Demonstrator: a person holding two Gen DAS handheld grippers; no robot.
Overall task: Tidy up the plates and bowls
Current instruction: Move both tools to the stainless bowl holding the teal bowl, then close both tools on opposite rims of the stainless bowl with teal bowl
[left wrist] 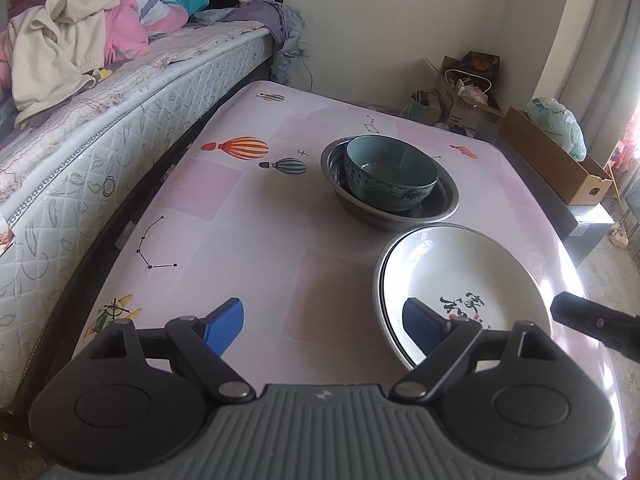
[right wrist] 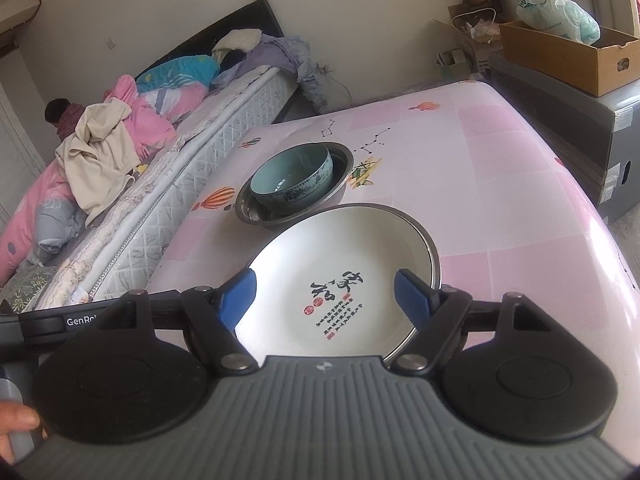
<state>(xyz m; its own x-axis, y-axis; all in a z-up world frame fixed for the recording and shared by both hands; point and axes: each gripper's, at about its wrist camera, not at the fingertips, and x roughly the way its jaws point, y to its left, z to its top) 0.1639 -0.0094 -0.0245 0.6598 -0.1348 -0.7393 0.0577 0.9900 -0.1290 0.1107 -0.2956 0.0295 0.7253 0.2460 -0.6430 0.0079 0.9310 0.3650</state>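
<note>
Glazed teal bowl [left wrist: 390, 172] is nested in a round steel basin [left wrist: 448, 204] on the bench [left wrist: 240, 216]; beside the basin, a glossy white plate [right wrist: 340, 248] is seen beneath the left gripper [left wrist: 324, 326] and right gripper [right wrist: 324, 298], both spread wide, empty.

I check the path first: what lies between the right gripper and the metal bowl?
The white plate lies there, under the open right gripper and reaching to the metal bowl, as the right wrist view shows.
</note>
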